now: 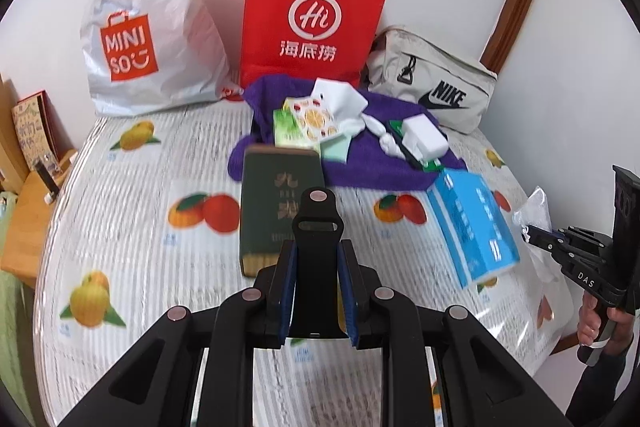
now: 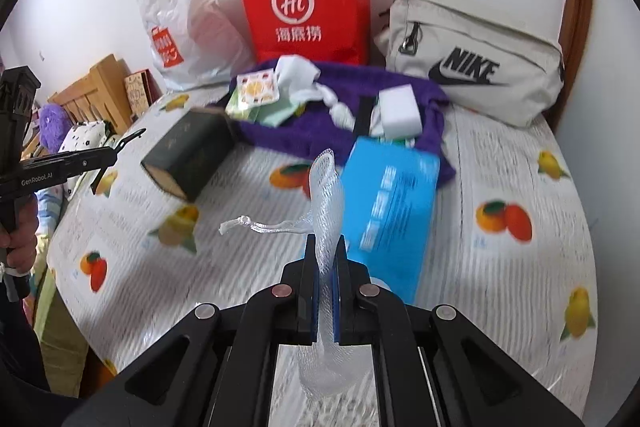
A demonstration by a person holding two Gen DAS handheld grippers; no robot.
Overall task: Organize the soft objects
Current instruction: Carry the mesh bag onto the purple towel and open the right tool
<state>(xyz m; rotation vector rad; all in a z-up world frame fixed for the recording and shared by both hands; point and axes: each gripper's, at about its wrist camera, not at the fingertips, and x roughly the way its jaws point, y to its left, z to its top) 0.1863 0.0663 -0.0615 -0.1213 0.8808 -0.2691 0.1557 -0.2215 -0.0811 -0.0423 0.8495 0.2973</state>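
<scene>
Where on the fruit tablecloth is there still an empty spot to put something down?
The widest bare patch is the near-left tablecloth, left of the dark green box and in front of the white Miniso bag. A smaller one lies right of the blue box, in front of the Nike bag. The purple cloth is crowded.

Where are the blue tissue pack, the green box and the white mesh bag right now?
blue tissue pack (image 2: 390, 203): right wrist view, middle of its top face.
green box (image 1: 278, 205): left wrist view, centre of its printed face.
white mesh bag (image 2: 329, 195): right wrist view, netting above the fingertips.
</scene>
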